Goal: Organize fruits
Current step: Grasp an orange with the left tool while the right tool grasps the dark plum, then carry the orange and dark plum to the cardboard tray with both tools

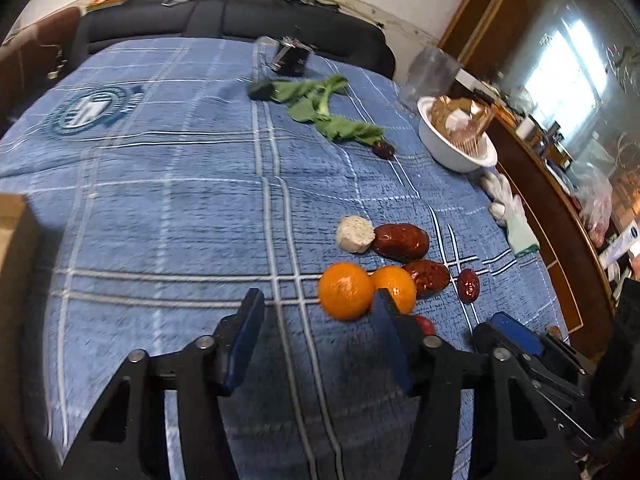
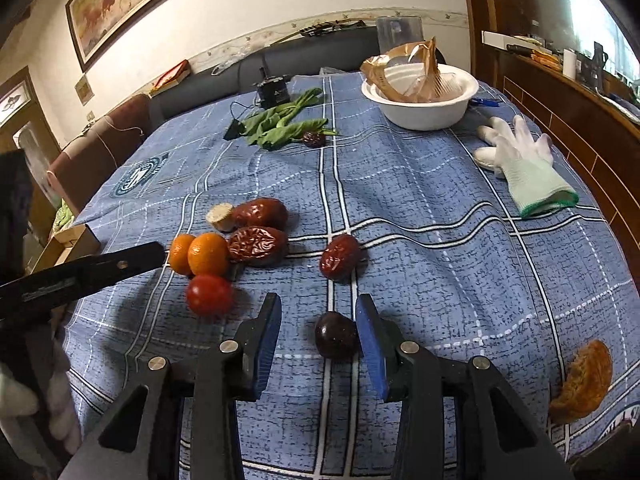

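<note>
My right gripper (image 2: 318,320) stood apart over dark plum (image 2: 335,334) on blue cloth (image 2: 440,208), plum hugging right pad, off-centre; left gripper (image 1: 316,312) apart, empty, oranges (image 1: 346,290) just ahead-right; my right nearer plum

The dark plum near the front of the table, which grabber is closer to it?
Right. The right gripper has the dark plum between its open fingers, beside the right-hand one. The left gripper is off by the oranges.
</note>
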{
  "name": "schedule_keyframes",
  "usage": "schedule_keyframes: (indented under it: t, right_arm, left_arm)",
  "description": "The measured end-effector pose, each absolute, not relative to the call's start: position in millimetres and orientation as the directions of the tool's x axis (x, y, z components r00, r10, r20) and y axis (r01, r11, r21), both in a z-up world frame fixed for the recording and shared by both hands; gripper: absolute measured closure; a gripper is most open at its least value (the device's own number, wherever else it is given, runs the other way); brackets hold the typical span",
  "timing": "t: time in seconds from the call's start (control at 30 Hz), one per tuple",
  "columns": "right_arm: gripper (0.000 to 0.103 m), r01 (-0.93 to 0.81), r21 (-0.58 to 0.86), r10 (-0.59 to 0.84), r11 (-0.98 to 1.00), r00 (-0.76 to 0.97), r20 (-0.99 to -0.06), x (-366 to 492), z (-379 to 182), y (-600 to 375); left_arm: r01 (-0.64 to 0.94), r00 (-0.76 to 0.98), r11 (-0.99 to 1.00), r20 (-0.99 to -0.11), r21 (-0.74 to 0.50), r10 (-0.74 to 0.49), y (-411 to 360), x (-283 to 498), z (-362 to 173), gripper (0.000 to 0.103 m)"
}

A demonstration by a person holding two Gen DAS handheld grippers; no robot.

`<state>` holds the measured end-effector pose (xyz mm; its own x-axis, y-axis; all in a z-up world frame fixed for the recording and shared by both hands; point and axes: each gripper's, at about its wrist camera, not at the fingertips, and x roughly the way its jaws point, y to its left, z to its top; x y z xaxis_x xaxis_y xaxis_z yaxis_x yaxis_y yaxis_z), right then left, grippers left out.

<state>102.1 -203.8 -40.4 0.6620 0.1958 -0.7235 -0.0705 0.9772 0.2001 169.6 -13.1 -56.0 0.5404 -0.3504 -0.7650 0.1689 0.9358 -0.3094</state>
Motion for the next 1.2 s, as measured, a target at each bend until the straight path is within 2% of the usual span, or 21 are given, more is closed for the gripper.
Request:
schedule_keyframes:
  t: [0.1, 0.2, 0.23, 0.27, 0.5, 0.67, 0.77, 0.8, 0.83, 1.03, 1.2]
  right_arm:
    - [0.062, -0.062, 0.178, 0.174, 0.982, 0.657, -0.733, 102.4, -41.7, -202.9]
    - [0.067, -0.059, 0.170, 0.167, 0.984, 0.660, -0.733, 100.9, -41.2, -202.3]
    - [0.068, -0.062, 0.172, 0.169, 0.983, 0.661, -0.731, 100.2, -40.9, -202.2]
    - [0.068, -0.062, 0.169, 0.167, 0.984, 0.661, -0.731, 99.9, -40.8, -201.8]
    - [0.070, -0.042, 0.133, 0.128, 0.990, 0.654, -0.745, 99.7, -43.5, -202.0]
    - [0.068, -0.025, 0.105, 0.097, 0.994, 0.641, -0.761, 102.1, -48.6, -201.1]
    - [0.070, -0.023, 0.100, 0.091, 0.995, 0.644, -0.759, 101.6, -48.3, -200.7]
    - [0.070, -0.025, 0.097, 0.090, 0.995, 0.646, -0.758, 100.8, -48.1, -200.0]
    - [0.071, -0.027, 0.095, 0.090, 0.995, 0.649, -0.756, 100.0, -47.6, -199.4]
    - [0.079, -0.038, 0.101, 0.101, 0.994, 0.667, -0.738, 96.1, -43.0, -197.8]
    - [0.081, -0.062, 0.125, 0.134, 0.990, 0.665, -0.734, 95.2, -42.2, -193.6]
  left_arm:
    - [0.189, 0.534, 0.925, -0.756, -0.330, -0.379, -14.0, 178.3, -59.9, 0.054]
    - [0.214, 0.520, 0.905, -0.742, -0.367, -0.423, -15.2, 184.9, -58.5, 0.067]
    - [0.227, 0.517, 0.900, -0.737, -0.371, -0.434, -16.7, 185.2, -57.7, 0.076]
    - [0.244, 0.518, 0.898, -0.733, -0.367, -0.440, -18.9, 183.6, -56.7, 0.078]
    - [0.262, 0.543, 0.898, -0.715, -0.353, -0.440, -15.2, 177.8, -57.1, 0.078]
    - [0.289, 0.536, 0.899, -0.722, -0.329, -0.437, -23.9, 181.7, -62.5, 0.063]
    - [0.283, 0.523, 0.889, -0.719, -0.361, -0.458, -21.9, 186.9, -64.9, 0.064]
    - [0.284, 0.516, 0.882, -0.716, -0.375, -0.471, -20.5, 187.1, -65.4, 0.067]
    - [0.291, 0.508, 0.873, -0.710, -0.391, -0.488, -19.9, 186.6, -65.5, 0.074]
    - [0.269, 0.535, 0.891, -0.712, -0.367, -0.455, -14.7, 179.0, -60.9, 0.077]
    - [0.244, 0.588, 0.897, -0.679, -0.369, -0.439, -1.6, 171.7, -49.2, 0.077]
